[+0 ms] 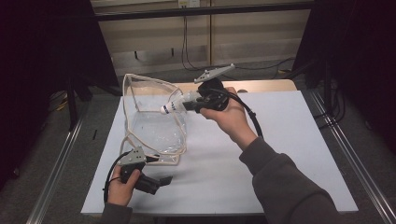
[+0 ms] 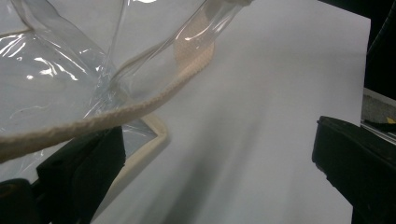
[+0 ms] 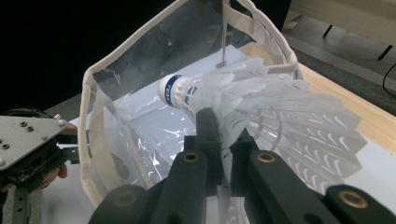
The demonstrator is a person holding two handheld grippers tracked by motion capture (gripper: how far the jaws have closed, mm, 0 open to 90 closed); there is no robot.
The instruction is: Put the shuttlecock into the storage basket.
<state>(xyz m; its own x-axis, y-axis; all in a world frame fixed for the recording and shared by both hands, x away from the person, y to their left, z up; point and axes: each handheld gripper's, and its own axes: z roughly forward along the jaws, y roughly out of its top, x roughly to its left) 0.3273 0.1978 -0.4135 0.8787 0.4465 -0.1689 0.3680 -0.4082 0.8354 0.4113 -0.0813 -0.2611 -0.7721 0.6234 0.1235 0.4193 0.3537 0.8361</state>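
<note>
Right gripper, jaws clamped on the white feathered shuttlecock, hovers beside the clear cream-trimmed plastic bag; left gripper, jaws apart, rests beside its base; recommend entering the bag's mouth cork-first, clear of the trim.

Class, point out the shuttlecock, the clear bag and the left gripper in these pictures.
shuttlecock (image 3: 177, 91): right gripper view, on its white cork tip.
clear bag (image 1: 154, 130): high view, on its transparent side.
left gripper (image 1: 164, 179): high view, between its fingers.
</note>
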